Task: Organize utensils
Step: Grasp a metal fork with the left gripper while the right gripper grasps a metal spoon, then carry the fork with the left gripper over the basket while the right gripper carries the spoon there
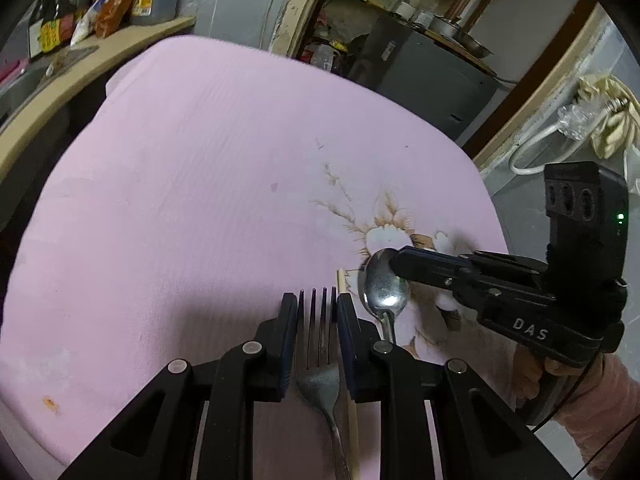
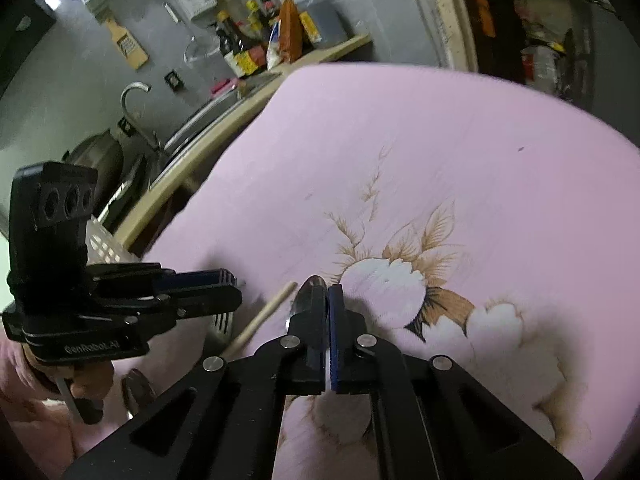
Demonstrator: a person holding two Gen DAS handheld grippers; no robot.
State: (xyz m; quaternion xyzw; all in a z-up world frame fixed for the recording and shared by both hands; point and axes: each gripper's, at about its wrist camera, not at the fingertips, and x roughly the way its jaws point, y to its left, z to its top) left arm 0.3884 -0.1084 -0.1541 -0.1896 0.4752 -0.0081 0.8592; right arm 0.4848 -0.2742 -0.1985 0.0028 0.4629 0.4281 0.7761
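On the pink cloth, left gripper clamps the fork; right gripper pinches the spoon bowl. Lift both level, clear of the chopstick.

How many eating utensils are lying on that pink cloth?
3: a fork between the left tongs, a wooden chopstick beside it, and a spoon under the right tongs. More may be hidden.
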